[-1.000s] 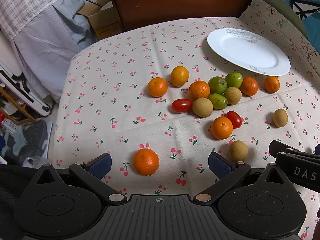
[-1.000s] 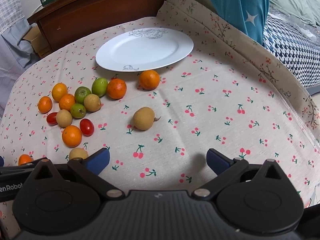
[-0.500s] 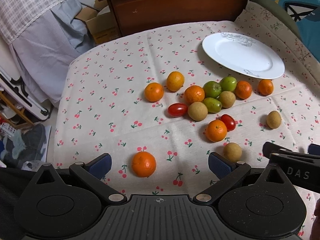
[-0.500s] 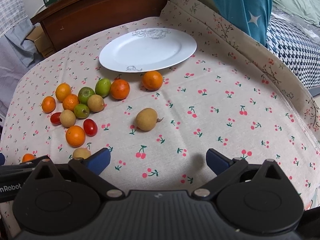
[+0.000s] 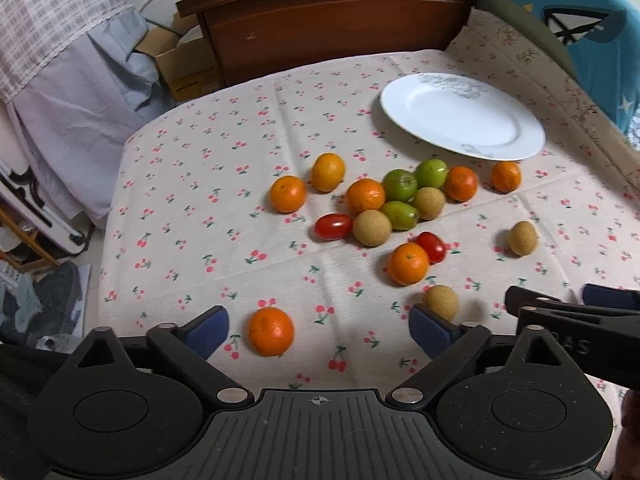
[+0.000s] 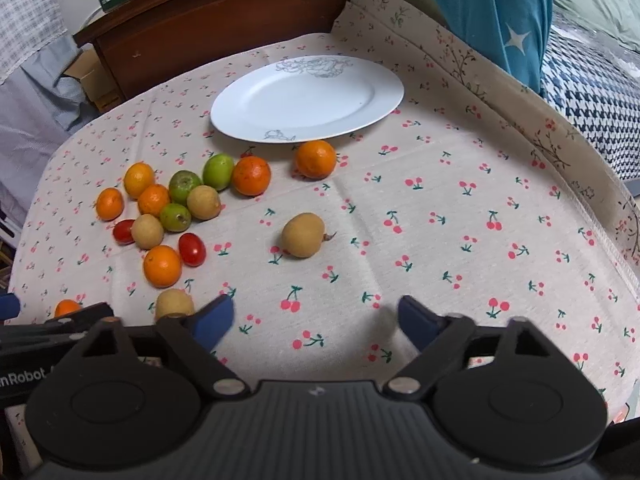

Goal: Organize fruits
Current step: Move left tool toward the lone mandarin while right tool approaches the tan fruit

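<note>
Several fruits lie on the cherry-print tablecloth [image 5: 200, 208]: mandarins, green fruits, brown longans and two red tomatoes, in a loose cluster [image 5: 396, 200]. A lone mandarin [image 5: 270, 336] sits between my left gripper's open fingers. My left gripper [image 5: 318, 330] is open and empty. A white oval plate [image 5: 460, 116] lies empty at the far right; it also shows in the right wrist view [image 6: 308, 100]. My right gripper [image 6: 316, 322] is open and empty, with a lone longan [image 6: 303, 235] ahead of it.
A dark wooden headboard [image 5: 328, 20] stands behind the table. Cloth-draped clutter and a cardboard box [image 5: 180, 64] are at the left. A blue pillow [image 6: 492, 4] and checked bedding [image 6: 592, 92] lie to the right. The table's left edge [image 5: 108, 240] drops off.
Both grippers have drawn back and risen slightly, so the fruits and plate look a little farther away. No fruit has moved. Both grippers stay open.
</note>
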The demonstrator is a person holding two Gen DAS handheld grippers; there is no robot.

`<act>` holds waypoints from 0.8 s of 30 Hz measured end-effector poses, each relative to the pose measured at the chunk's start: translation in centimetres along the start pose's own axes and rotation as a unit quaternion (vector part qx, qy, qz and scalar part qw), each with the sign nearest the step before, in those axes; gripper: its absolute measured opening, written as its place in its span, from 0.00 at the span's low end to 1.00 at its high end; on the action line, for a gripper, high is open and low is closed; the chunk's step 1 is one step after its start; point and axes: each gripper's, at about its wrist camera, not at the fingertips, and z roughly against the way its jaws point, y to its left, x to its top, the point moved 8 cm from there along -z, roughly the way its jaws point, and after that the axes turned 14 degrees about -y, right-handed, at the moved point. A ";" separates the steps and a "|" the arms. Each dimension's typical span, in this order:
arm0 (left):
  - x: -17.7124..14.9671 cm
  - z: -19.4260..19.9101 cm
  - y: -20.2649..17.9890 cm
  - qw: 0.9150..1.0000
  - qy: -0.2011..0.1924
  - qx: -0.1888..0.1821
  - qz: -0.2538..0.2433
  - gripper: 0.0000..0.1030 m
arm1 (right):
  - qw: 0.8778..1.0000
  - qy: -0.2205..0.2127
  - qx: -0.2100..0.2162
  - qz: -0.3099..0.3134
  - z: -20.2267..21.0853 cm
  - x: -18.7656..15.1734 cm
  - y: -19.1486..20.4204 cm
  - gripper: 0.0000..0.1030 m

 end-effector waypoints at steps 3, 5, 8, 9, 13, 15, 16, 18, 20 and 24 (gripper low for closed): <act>0.0 0.2 -0.4 1.000 -0.001 -0.006 0.005 0.75 | 1.000 0.007 0.010 0.003 -0.1 -0.2 0.2 0.55; -0.1 0.3 -0.7 1.000 -0.002 -0.012 0.003 0.66 | 1.000 0.009 0.015 0.001 0.1 -0.2 0.3 0.37; -0.2 0.2 -1.1 1.000 0.003 -0.020 0.002 0.44 | 0.999 0.011 0.035 -0.007 0.3 0.0 0.6 0.21; -0.3 0.2 -1.2 1.000 0.005 -0.022 0.006 0.37 | 0.999 0.012 0.036 -0.009 0.3 0.0 0.6 0.20; -0.6 0.1 -1.5 0.999 0.012 -0.029 0.011 0.29 | 0.999 0.017 0.037 0.000 0.4 -0.2 0.8 0.11; -0.7 0.0 -1.6 0.999 0.016 -0.027 0.007 0.30 | 0.999 0.021 0.031 -0.007 0.3 -0.2 0.6 0.15; -0.7 0.0 -1.6 1.000 0.016 -0.026 0.007 0.32 | 0.999 0.020 0.030 -0.011 0.3 -0.2 0.5 0.17; -0.8 -0.1 -1.6 0.999 0.020 -0.024 0.005 0.36 | 0.999 0.013 0.028 -0.018 0.5 0.0 0.4 0.22; -0.8 -0.2 -1.7 0.999 0.020 -0.026 0.004 0.50 | 0.999 0.008 0.020 -0.026 0.6 0.2 0.0 0.62; -0.8 0.1 -2.0 1.000 0.009 -0.020 -0.004 0.76 | 0.999 -0.012 0.009 -0.043 1.1 1.0 -0.6 0.79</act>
